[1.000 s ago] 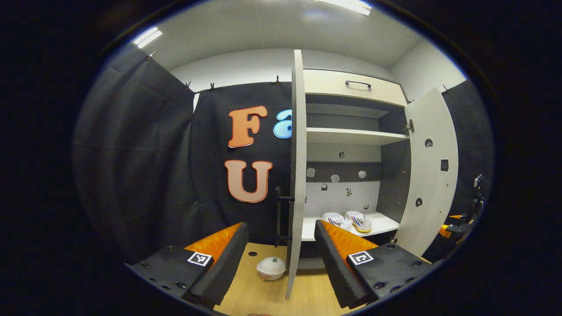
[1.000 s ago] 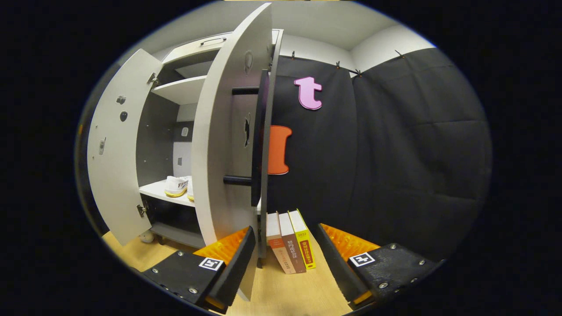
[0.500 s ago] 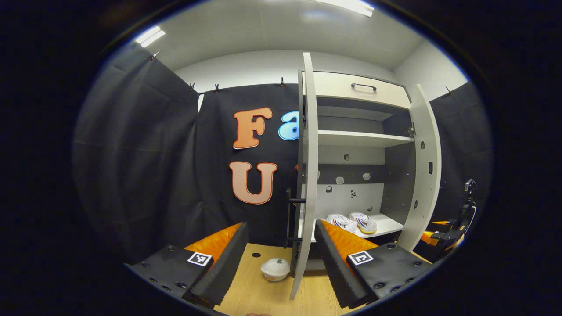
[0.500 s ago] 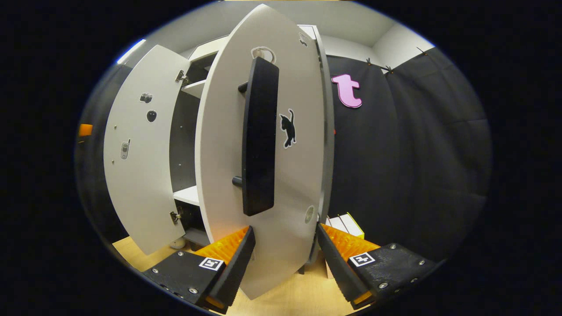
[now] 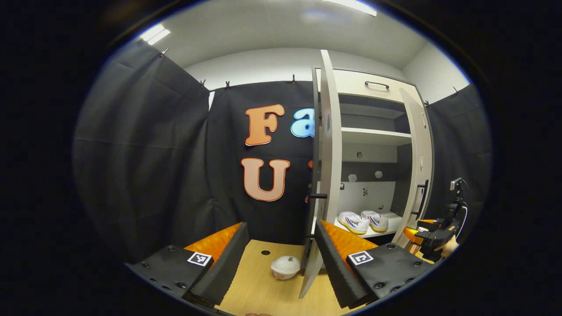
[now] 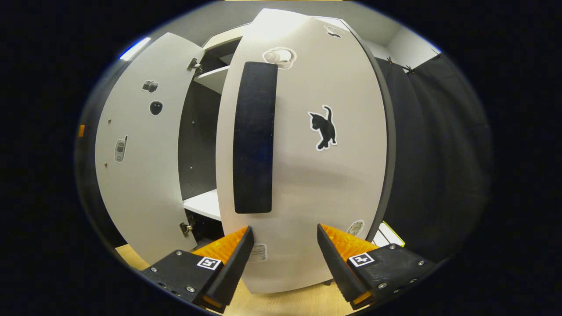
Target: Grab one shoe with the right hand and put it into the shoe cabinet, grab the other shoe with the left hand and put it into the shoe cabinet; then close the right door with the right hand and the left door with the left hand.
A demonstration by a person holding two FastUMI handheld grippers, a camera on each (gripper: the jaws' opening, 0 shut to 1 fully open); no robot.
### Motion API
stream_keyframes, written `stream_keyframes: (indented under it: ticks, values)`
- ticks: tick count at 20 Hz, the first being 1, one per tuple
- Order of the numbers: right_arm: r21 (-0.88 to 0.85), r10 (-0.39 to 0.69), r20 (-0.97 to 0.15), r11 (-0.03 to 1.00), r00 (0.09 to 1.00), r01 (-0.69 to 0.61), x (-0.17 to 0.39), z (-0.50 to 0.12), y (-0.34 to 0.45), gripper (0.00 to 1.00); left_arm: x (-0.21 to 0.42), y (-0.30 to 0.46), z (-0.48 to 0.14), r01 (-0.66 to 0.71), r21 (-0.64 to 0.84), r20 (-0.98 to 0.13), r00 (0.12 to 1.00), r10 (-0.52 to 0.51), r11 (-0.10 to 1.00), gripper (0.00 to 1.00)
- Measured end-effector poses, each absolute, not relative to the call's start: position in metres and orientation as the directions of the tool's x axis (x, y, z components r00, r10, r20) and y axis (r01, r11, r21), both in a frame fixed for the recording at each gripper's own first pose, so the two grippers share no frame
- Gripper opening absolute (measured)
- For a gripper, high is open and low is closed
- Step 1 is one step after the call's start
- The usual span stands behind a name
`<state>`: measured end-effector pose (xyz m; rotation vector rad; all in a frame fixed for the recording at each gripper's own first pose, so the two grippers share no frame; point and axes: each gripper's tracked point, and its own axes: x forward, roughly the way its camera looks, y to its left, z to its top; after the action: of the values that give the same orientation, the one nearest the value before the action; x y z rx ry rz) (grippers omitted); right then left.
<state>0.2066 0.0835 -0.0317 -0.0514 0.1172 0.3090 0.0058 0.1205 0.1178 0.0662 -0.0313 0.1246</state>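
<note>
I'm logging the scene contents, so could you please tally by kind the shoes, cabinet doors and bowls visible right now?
White sneakers on the lower cabinet shelf: 2
White cabinet doors with black bar handles: 2
White lidded bowl on the wooden floor: 1
Total: 5

Left gripper view low over the light wooden floor (image 5: 259, 285), well back, facing the open white shoe cabinet (image 5: 373, 136), right gripper view pressed near its white right door (image 6: 307, 175), both sharing that cabinet

Two white shoes (image 5: 363, 221) sit inside the half-open shoe cabinet (image 5: 373, 136).
</note>
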Motion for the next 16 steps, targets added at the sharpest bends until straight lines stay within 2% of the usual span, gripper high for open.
stream_keyframes:
  ticks: [5,11,16]
  values:
    - [0.055,0.272,-0.151,0.962,0.950,-0.267,0.211,-0.035,0.087,0.90,0.015,0.135,0.101,-0.140,0.072,0.003,0.990,0.140,0.988,0.97]
    - [0.077,0.252,-0.160,0.967,0.955,-0.242,0.218,-0.037,0.091,0.90,0.028,0.143,0.093,-0.115,0.053,-0.001,0.993,0.116,0.992,0.97]
    - [0.055,0.210,-0.158,0.977,0.965,-0.204,0.229,-0.038,0.095,0.90,0.044,0.150,0.062,-0.099,0.025,-0.032,0.994,0.100,0.995,0.97]
